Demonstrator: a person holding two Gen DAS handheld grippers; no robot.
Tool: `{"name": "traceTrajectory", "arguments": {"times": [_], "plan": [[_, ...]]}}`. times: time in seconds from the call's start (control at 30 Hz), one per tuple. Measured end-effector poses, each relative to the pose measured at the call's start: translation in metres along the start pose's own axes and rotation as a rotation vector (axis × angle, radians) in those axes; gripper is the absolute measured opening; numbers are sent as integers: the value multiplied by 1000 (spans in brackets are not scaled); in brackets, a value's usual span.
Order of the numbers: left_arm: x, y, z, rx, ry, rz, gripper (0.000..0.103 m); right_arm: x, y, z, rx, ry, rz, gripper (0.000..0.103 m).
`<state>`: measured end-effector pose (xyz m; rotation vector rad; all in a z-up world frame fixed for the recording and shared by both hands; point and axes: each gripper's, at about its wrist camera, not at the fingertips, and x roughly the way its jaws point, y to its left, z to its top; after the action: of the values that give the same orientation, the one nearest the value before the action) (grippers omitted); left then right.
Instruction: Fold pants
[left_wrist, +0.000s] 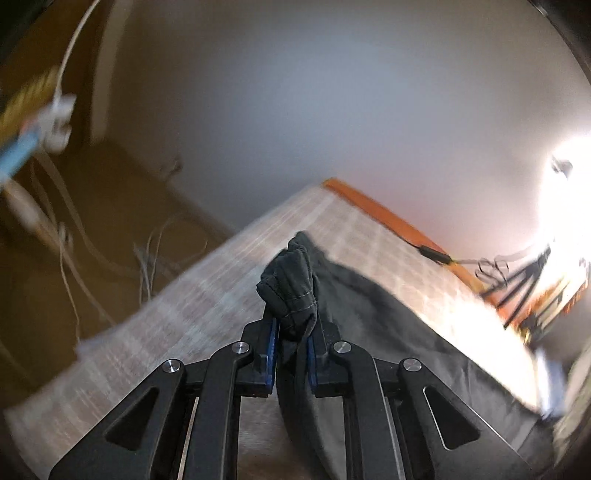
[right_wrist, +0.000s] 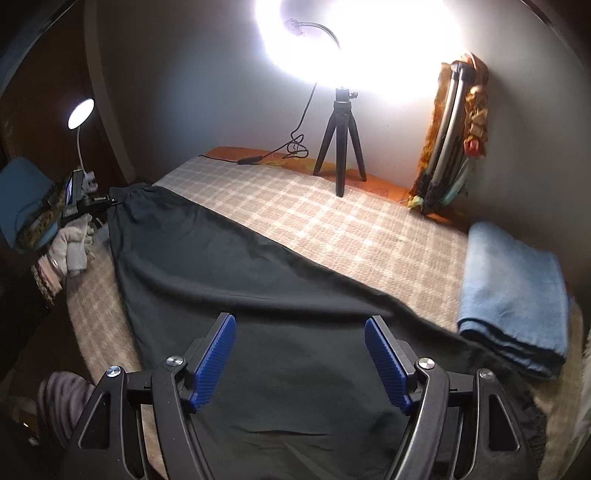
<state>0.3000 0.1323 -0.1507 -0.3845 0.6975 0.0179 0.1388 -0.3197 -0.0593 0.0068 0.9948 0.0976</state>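
The dark grey pants (right_wrist: 229, 266) lie spread on the plaid bed cover (right_wrist: 332, 221), waistband at the far left and legs running toward the near right. My left gripper (left_wrist: 291, 325) is shut on a bunched end of the pants (left_wrist: 291, 291) and holds it lifted above the bed; the rest of the cloth (left_wrist: 388, 325) trails down to the right. My right gripper (right_wrist: 300, 354) is open and empty, hovering just over the middle of the pants, its blue pads (right_wrist: 214, 363) wide apart.
A folded blue towel (right_wrist: 513, 291) lies on the bed at the right. A ring light on a black tripod (right_wrist: 341, 136) stands at the far edge with its cable. A desk lamp (right_wrist: 79, 114) and clutter sit left of the bed. Cables hang off the floor side (left_wrist: 66, 236).
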Motion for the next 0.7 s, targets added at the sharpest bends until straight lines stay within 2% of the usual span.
{"name": "traceTrajectory", "arguments": {"times": [0.1,0.2,0.23,0.37,0.47,0.57,0.7], "plan": [[-15,-35,-3,140,-39,-26,10,4,1,3,21,-4,28,75],[-31,-86,-21,345,-55,-69,10,12,4,9,44,-4,66,75],[-35,-109,-35,444,-50,-93,10,15,4,11,56,-4,85,75],[-43,-172,-91,731,-4,-143,10,36,7,21,115,10,172,75],[-47,-198,-132,884,21,-170,10,56,11,28,155,20,219,75],[-50,-214,-168,1032,14,-167,10,86,17,33,224,71,323,77],[-56,-223,-192,1148,-18,-151,10,124,31,42,271,126,409,77]]}}
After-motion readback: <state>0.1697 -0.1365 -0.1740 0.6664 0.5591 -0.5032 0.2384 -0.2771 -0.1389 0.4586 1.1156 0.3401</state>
